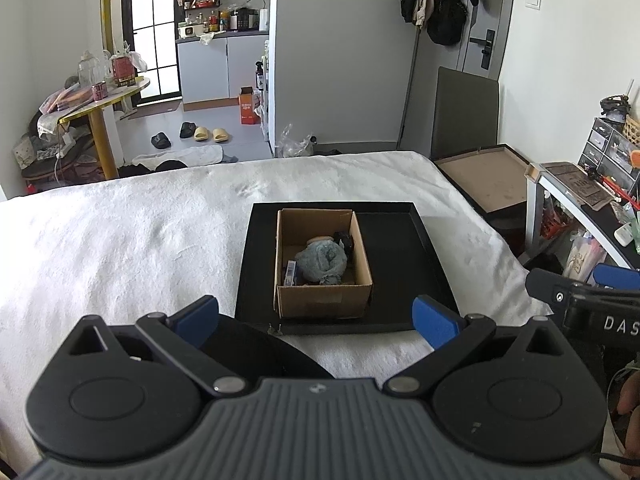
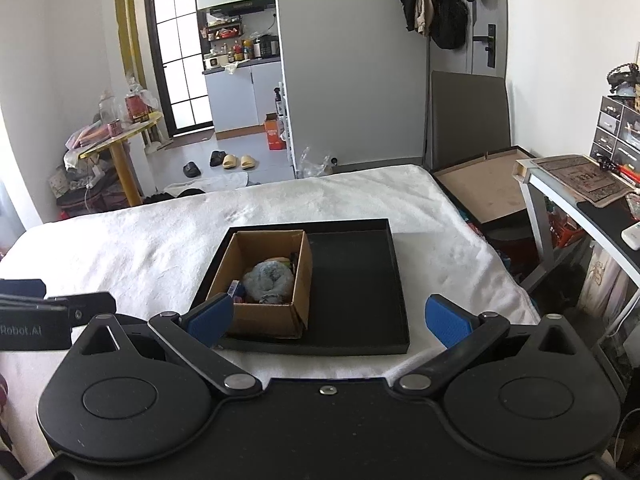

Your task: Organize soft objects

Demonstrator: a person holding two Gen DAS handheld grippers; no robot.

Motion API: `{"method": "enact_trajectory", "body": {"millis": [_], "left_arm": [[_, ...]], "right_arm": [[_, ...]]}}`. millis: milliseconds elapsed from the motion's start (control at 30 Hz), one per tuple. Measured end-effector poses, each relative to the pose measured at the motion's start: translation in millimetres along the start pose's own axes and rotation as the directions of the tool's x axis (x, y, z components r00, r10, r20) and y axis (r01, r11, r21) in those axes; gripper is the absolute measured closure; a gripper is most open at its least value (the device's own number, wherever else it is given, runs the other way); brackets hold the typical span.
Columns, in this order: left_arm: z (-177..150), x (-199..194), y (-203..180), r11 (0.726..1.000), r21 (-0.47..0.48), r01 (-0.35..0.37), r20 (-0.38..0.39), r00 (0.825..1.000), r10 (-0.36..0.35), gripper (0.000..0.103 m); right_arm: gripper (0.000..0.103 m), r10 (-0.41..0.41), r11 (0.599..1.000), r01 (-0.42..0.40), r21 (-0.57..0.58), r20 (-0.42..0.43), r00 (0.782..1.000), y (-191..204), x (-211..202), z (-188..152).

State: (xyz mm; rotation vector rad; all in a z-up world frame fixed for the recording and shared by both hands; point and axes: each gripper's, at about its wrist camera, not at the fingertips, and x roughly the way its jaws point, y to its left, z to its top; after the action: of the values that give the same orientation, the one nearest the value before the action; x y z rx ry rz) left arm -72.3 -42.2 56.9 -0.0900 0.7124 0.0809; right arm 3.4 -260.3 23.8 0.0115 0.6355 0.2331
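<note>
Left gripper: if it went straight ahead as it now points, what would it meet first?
Probably the near wall of the cardboard box on the black tray; the open left gripper is centred on it, though depth is unclear.

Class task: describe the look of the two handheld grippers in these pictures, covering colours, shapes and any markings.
Both grippers are black with blue pads on their fingers. The left gripper has a grey ribbed body, two round discs and silver pivot pins. The right gripper has a smooth black body with the same discs and pins. White lettering shows on their sides: "DAS" on the right one, "Robot.AI" on the left.
</note>
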Motion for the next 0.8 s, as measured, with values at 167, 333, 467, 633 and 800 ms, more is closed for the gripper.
{"method": "enact_trajectory", "body": {"millis": [167, 333, 467, 633, 800], "left_arm": [[-0.1, -0.9, 2.2, 1.000, -0.002, -0.004, 0.001, 1.000, 0.004, 0.001], [0.7, -4.0, 5.2, 1.000, -0.007, -0.006, 0.010, 1.000, 0.007, 0.001], [1.4, -6.0, 7.0, 1.000, -0.012, -0.008, 0.015, 1.000, 0.008, 0.001], [1.9, -7.8, 7.8, 1.000, -0.007, -0.016, 0.018, 1.000, 0.016, 0.001], [3.4, -8.0, 10.0, 1.000, -0.007, -0.017, 0.016, 1.000, 0.017, 0.001]], "right_arm": [[0.000, -0.004, 1.000, 0.004, -0.003, 0.005, 1.000, 0.6, -1.8, 0.5], [0.000, -0.014, 1.000, 0.014, -0.002, 0.009, 1.000, 1.8, -2.7, 1.1], [0.000, -0.020, 1.000, 0.020, -0.001, 0.008, 1.000, 3.3, -4.5, 0.3], [0.000, -0.012, 1.000, 0.012, 0.002, -0.001, 1.000, 3.6, -3.9, 1.0], [0.000, -0.009, 1.000, 0.009, -0.003, -0.007, 1.000, 3.4, -2.6, 0.8]]}}
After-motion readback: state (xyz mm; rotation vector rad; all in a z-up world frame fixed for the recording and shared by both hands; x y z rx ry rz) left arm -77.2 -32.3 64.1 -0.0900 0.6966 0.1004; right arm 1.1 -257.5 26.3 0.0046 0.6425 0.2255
